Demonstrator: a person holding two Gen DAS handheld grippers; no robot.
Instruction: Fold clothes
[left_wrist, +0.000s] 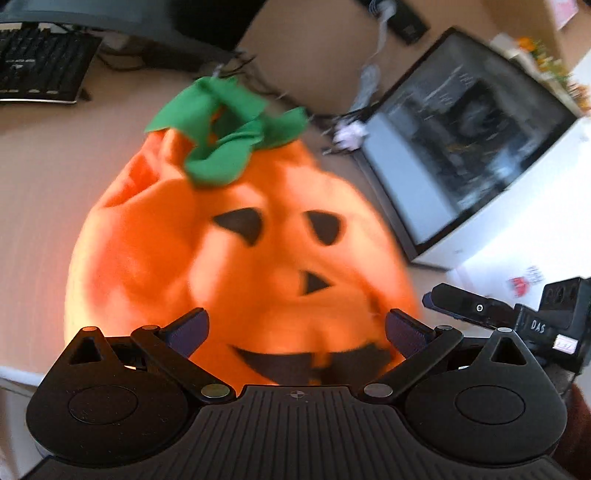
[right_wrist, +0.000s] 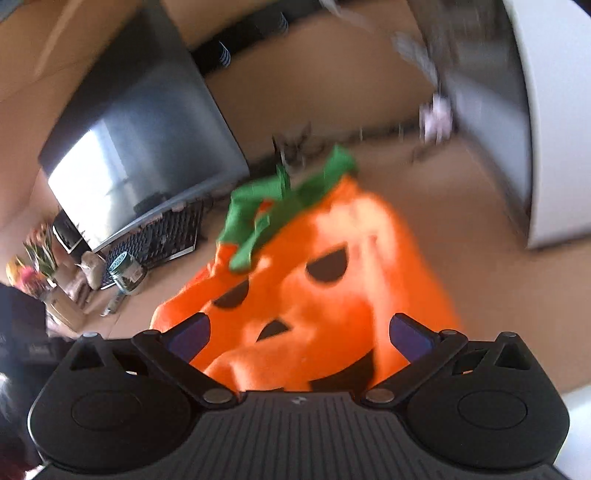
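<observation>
An orange pumpkin costume with a black cut-out face and a green leaf collar lies bunched on the beige table. My left gripper is open wide at its lower edge, with the smiling mouth between the fingers. In the right wrist view the same costume lies tilted, its collar to the upper left. My right gripper is also open, its fingers on either side of the costume's lower part. The right gripper's black body shows at the left view's right edge. Both views are blurred.
A black keyboard and a dark monitor stand at the table's far side. A white-framed screen is to the right of the costume. A glass jar and flowers sit beside the keyboard.
</observation>
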